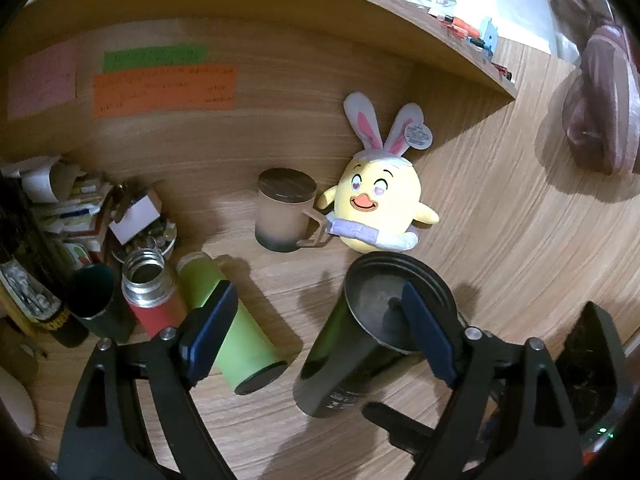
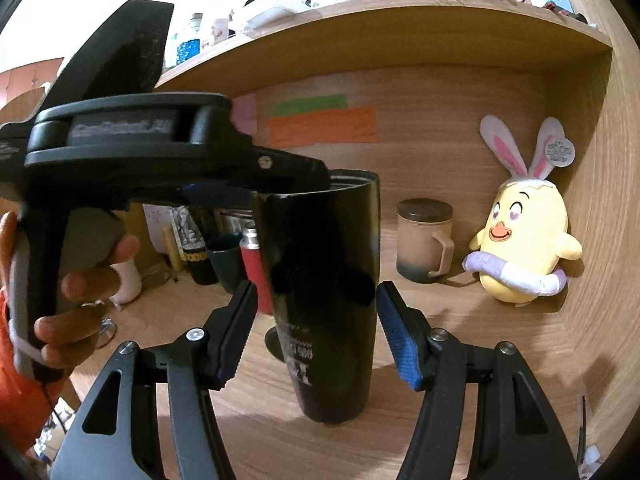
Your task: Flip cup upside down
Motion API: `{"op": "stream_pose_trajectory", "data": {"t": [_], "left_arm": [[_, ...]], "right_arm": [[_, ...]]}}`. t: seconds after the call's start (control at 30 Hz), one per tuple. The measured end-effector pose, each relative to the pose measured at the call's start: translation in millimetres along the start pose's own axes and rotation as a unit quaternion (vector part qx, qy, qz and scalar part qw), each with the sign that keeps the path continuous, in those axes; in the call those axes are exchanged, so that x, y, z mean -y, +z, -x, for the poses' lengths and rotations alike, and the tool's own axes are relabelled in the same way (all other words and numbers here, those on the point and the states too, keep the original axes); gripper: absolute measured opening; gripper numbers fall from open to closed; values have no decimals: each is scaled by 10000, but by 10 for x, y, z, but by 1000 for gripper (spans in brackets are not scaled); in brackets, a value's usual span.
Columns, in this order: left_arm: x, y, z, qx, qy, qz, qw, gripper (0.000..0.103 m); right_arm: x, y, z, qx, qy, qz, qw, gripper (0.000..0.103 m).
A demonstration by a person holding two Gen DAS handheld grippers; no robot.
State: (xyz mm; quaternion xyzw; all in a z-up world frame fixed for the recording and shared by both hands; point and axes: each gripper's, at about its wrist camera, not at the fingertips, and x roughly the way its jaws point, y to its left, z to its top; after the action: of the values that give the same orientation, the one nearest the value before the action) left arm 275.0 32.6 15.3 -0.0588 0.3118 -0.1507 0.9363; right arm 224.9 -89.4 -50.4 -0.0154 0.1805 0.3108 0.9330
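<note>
Right tool (image 2: 316,328) gapes around black cup (image 2: 324,280); left tool (image 1: 320,320) open, one finger hiding its rim

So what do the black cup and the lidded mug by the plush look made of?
Black cup: probably metal under a matte black coat; its inside shows dull grey in the left wrist view. Lidded mug: seemingly frosted glass or ceramic, tan fading to grey, with a wood-look lid.
</note>
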Motion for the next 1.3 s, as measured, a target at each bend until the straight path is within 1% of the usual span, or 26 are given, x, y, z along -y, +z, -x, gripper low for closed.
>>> {"op": "stream_pose_trajectory", "data": {"t": [0.07,0.1,0.13,0.17,0.23,0.3,0.33,0.37,0.4,0.47,0.53,0.63,0.83,1.03,1.3], "left_arm": [[45,8,66,106,125,-71,9998,85],[69,7,139,217,171,-81,9996,85],[85,3,210,308,164,-96,9993,85],[109,-11,308,426,146,-115,9989,85],[162,-68,520,700,221,-189,9971,87],[213,-164,736,1016,428,-304,9934,93],[254,-255,878,1242,622,-384,9896,94],[265,-315,964,1374,758,-422,9867,94],[293,-393,1056,1506,926,-453,9832,94],[353,-586,1223,1698,1175,-495,9772,95],[408,-771,1345,1787,1321,-511,9737,97],[500,-998,1472,1887,1472,-541,9694,102],[757,-1361,1643,2069,1669,-609,9621,103],[866,-1589,1726,2158,1718,-530,9597,103],[818,-1720,1779,2100,1610,-364,9637,103]], "right_arm": [[-12,-7,73,24,-30,38,10000,72],[-15,-8,128,61,-49,48,10000,75],[-20,-6,206,115,-81,67,9999,80],[-21,-4,262,161,-101,80,9998,83],[-23,11,421,288,-154,112,9994,84],[-14,25,549,357,-185,169,9990,86],[-8,25,631,413,-232,192,9987,92],[-7,22,698,475,-272,203,9983,99],[-7,13,789,572,-328,208,9976,102],[-8,-9,956,730,-408,191,9963,103],[5,-29,1112,809,-442,129,9957,103],[-4,-75,1294,857,-499,77,9950,103],[-59,-182,1589,907,-658,86,9937,103],[-66,-256,1742,824,-695,5,9942,103],[-118,-285,1851,872,-724,-64,9935,103]]}}
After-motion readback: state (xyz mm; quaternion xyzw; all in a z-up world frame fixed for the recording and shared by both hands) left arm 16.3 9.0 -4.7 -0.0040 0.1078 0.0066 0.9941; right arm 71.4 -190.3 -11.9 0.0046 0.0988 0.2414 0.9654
